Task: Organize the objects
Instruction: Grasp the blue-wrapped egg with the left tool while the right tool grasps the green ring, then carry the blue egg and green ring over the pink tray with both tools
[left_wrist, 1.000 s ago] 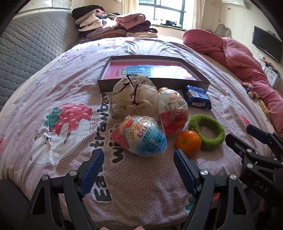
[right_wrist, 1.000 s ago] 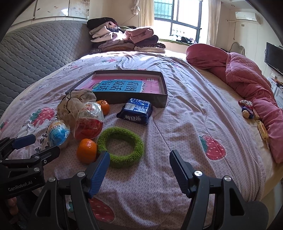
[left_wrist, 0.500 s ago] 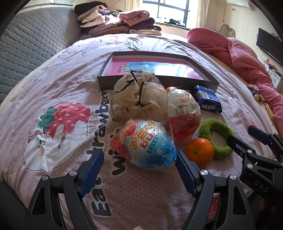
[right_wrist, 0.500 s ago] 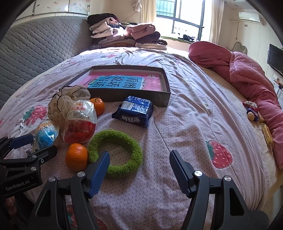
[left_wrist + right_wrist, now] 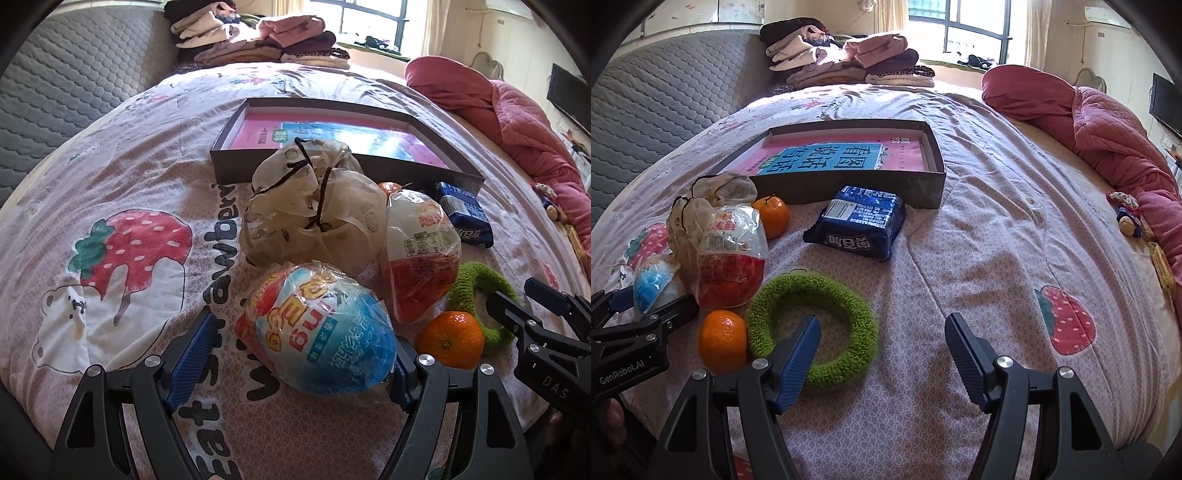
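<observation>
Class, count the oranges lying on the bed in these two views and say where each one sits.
2. One orange lies beside the green ring, near the camera. The other orange sits by the box, behind the red-and-white egg pack. More could be hidden behind the bags.

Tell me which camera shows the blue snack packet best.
The right wrist view: the blue snack packet lies fully visible, label readable, just in front of the shallow box. In the left wrist view it sits far right, small, partly hidden behind the red-and-white wrapped egg.
</observation>
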Demonstrator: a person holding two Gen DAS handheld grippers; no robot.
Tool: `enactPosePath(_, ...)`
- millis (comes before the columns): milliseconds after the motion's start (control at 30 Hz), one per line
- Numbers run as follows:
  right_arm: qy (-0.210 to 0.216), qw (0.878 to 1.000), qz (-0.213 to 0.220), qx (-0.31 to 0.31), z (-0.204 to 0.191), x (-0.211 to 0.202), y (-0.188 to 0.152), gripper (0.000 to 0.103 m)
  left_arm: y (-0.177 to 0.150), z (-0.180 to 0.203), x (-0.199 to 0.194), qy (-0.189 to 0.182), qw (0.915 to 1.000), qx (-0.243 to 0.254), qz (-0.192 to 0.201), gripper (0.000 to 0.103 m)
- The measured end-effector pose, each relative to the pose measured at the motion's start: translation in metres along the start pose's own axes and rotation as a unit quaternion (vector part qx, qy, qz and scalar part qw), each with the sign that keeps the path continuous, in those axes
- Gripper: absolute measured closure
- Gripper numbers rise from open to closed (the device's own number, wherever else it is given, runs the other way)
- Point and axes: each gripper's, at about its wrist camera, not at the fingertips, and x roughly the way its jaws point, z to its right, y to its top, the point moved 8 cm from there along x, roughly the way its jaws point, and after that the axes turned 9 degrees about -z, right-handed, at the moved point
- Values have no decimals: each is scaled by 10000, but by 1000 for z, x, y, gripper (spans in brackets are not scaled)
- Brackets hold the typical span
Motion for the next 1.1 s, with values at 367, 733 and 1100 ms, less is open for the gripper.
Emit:
enactPosePath(367, 55, 9994, 9, -351, -15, 8, -3, 68, 3, 0, 8, -31, 9999, 110, 89, 34)
enactPosePath(733, 356, 9988, 285, -167, -12, -5, -2, 88, 0, 1, 3, -192, 9994, 186, 225, 36)
enactPosePath(1100, 397, 9968, 681, -143, -9, -27, 6, 88, -2, 4, -24, -265, 9984, 227, 454, 36)
